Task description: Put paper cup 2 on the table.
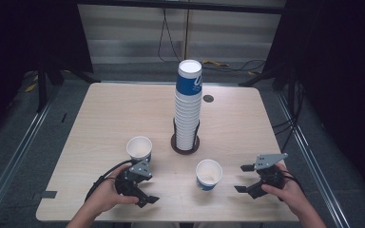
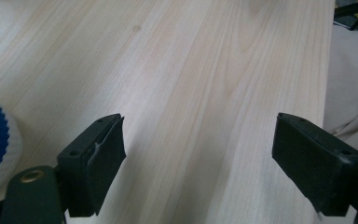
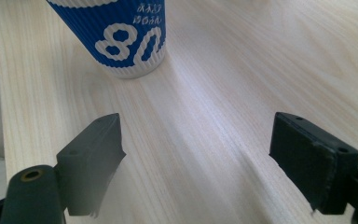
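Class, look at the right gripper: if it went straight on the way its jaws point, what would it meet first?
Probably the blue-and-white ribbed paper cup standing ahead, slightly left of the right gripper's open jaws. Only bare light wooden table lies between; depth is unclear.

Lab recording bay: dark curtains (image 1: 24, 33), floor cables (image 1: 228, 64), lone table (image 1: 104, 114).

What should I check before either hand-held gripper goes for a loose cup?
1. Left hand-held gripper open, nothing between the jaws: ok.
2. Right hand-held gripper open, nothing between the jaws: ok.
3. Left cup upright, mouth up, free of the gripper: ok.
4. Right cup upright, apart from the right gripper: ok.
5. Cup stack seated straight in its holder: ok.
6. Right gripper lined up on its cup: not ok, in the right gripper view the cup sits off to the left of the jaws.
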The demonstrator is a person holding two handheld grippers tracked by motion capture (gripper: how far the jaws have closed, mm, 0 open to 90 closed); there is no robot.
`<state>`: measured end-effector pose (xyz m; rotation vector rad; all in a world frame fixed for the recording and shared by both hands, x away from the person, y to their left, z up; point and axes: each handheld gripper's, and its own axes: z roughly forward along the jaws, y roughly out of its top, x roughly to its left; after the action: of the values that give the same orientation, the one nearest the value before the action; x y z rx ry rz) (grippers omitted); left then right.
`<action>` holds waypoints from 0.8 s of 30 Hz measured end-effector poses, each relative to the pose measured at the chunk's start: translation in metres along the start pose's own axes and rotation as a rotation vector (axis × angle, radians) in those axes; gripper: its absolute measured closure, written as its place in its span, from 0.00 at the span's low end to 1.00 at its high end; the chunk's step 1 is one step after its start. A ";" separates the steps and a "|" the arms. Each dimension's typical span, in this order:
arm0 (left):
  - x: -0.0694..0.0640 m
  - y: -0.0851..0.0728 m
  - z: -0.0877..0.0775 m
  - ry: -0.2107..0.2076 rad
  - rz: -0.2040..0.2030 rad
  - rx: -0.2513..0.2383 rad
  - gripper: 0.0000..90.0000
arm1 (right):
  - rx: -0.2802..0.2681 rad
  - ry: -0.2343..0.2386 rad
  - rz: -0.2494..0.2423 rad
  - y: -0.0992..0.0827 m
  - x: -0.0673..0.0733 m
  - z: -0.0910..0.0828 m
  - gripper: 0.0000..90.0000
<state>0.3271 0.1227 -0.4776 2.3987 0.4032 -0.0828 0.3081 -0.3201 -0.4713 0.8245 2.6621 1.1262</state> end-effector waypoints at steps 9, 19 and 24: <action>0.005 -0.020 -0.010 0.017 -0.017 -0.006 0.18 | -0.003 -0.017 -0.009 0.000 0.000 -0.002 0.18; 0.013 -0.037 -0.024 0.028 -0.021 -0.022 0.18 | -0.010 -0.030 -0.011 -0.003 0.000 -0.005 0.18; 0.019 -0.046 -0.030 0.036 -0.044 -0.046 0.18 | -0.010 -0.036 -0.015 -0.003 0.000 -0.005 0.18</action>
<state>0.3293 0.1797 -0.4870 2.3497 0.4694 -0.0492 0.3055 -0.3248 -0.4698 0.8143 2.6266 1.1101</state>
